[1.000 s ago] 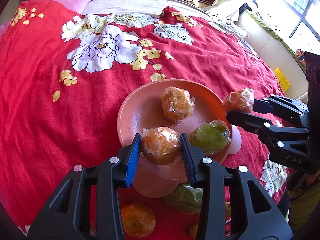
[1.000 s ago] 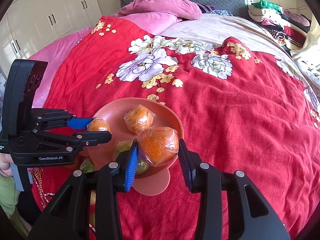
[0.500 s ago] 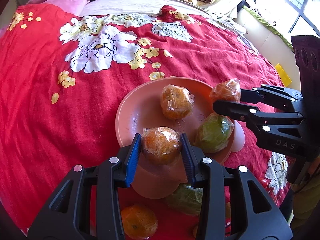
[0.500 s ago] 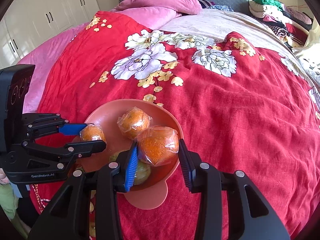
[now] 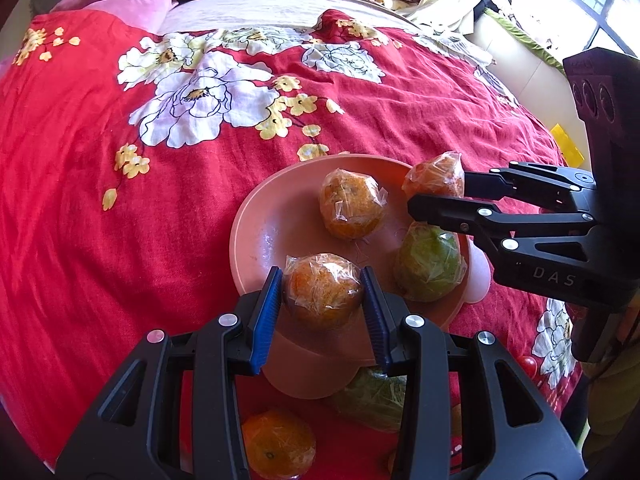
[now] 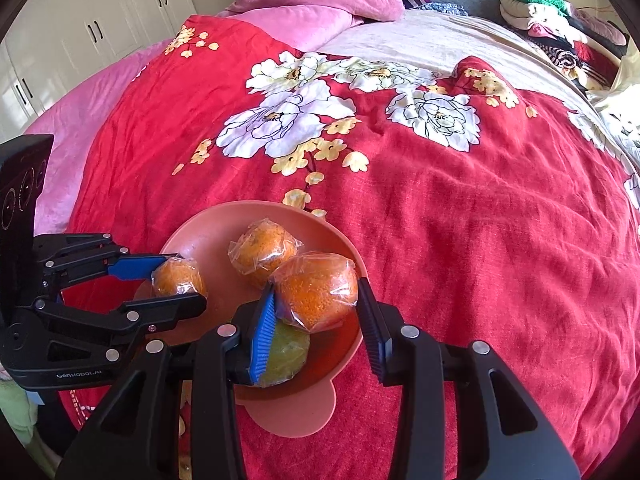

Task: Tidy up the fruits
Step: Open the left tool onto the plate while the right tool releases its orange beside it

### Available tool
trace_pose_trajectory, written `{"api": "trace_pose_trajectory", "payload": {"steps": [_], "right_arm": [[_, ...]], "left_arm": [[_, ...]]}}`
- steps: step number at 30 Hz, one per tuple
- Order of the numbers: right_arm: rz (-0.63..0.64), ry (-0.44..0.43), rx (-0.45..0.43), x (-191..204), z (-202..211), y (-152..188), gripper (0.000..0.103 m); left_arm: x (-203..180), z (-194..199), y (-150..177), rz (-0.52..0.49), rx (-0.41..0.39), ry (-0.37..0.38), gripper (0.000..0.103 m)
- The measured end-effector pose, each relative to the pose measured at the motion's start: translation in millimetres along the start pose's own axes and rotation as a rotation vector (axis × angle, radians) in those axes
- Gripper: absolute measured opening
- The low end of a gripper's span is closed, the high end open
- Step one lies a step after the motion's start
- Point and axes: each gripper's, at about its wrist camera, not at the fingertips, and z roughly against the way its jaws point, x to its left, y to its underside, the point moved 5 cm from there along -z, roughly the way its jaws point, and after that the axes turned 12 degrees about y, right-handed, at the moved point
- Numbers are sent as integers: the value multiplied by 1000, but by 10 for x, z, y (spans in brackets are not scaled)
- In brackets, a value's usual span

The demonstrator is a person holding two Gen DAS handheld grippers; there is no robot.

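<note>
A pink plate (image 5: 264, 232) (image 6: 200, 240) lies on the red flowered bedspread. On it rest a wrapped orange (image 5: 352, 206) (image 6: 262, 252) and a wrapped green fruit (image 5: 430, 266) (image 6: 286, 354). My left gripper (image 5: 322, 294) (image 6: 180, 284) is shut on a wrapped orange (image 5: 322, 290) (image 6: 178, 278) over the plate's near left rim. My right gripper (image 6: 316, 300) (image 5: 434, 188) is shut on another wrapped orange (image 6: 316, 294) (image 5: 436, 178) above the plate's right side.
An orange (image 5: 278, 444) and a green fruit (image 5: 374, 402) lie on the bedspread under my left gripper, off the plate. Pink pillows (image 6: 320, 0) and piled clothes (image 6: 560, 24) lie at the far end of the bed. White cupboards (image 6: 80, 36) stand left.
My right gripper has carried its orange further in over the plate. My left gripper has stayed over the plate's near rim with its orange.
</note>
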Motion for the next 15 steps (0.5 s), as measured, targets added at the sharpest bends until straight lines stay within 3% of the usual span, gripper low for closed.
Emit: {"api": "trace_pose_trajectory", "payload": {"steps": [15], "right_arm": [[-4,6,-6,5,3,-1,39]], "left_arm": [[-6,-3,0,0,0,0,32]]}}
